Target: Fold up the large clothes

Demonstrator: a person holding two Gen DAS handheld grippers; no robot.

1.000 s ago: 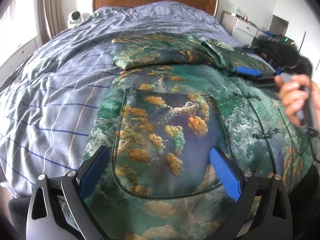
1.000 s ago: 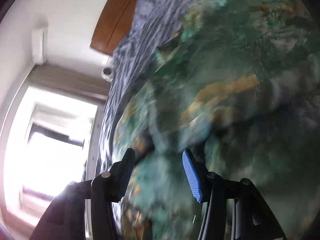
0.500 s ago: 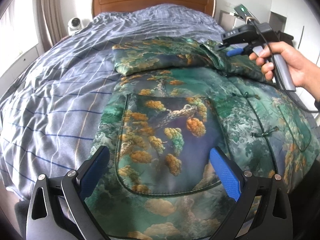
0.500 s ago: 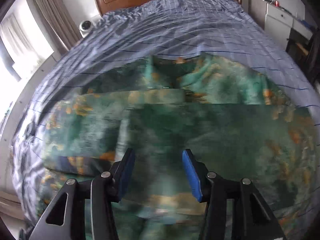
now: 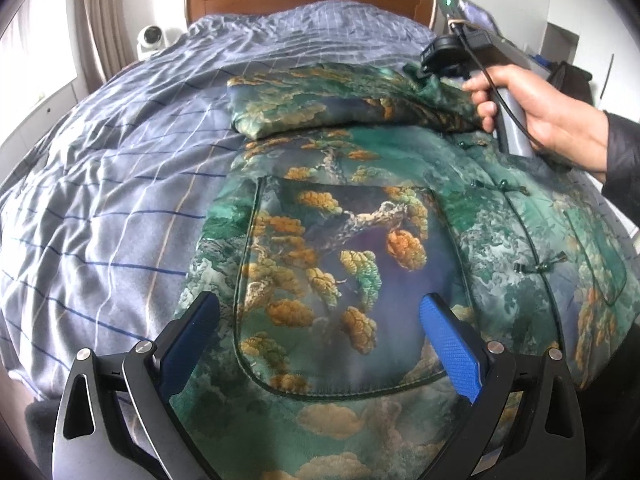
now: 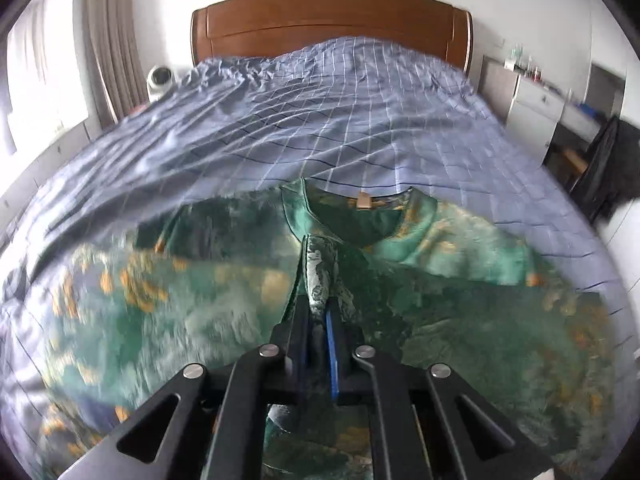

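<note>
A large green jacket (image 5: pixel 360 248) with a gold pine-tree print lies front up on the bed, one sleeve (image 5: pixel 320 108) folded across its top. My left gripper (image 5: pixel 320 336) is open and empty, hovering above the jacket's lower pocket. My right gripper (image 6: pixel 318 320) is shut on a fold of the jacket's front edge (image 6: pixel 320 264) just below the collar (image 6: pixel 360 208). In the left wrist view the right gripper (image 5: pixel 430 70) sits at the jacket's far right, held by a hand.
The bed is covered by a blue checked sheet (image 5: pixel 120 160) with a wooden headboard (image 6: pixel 328 20) at the far end. A white camera (image 5: pixel 151 38) and curtains stand at the far left. White cabinets (image 6: pixel 536 100) stand at the right.
My right gripper swung round to face the headboard, came down by the collar and shut on the jacket's front edge. My left gripper has stayed open over the pocket.
</note>
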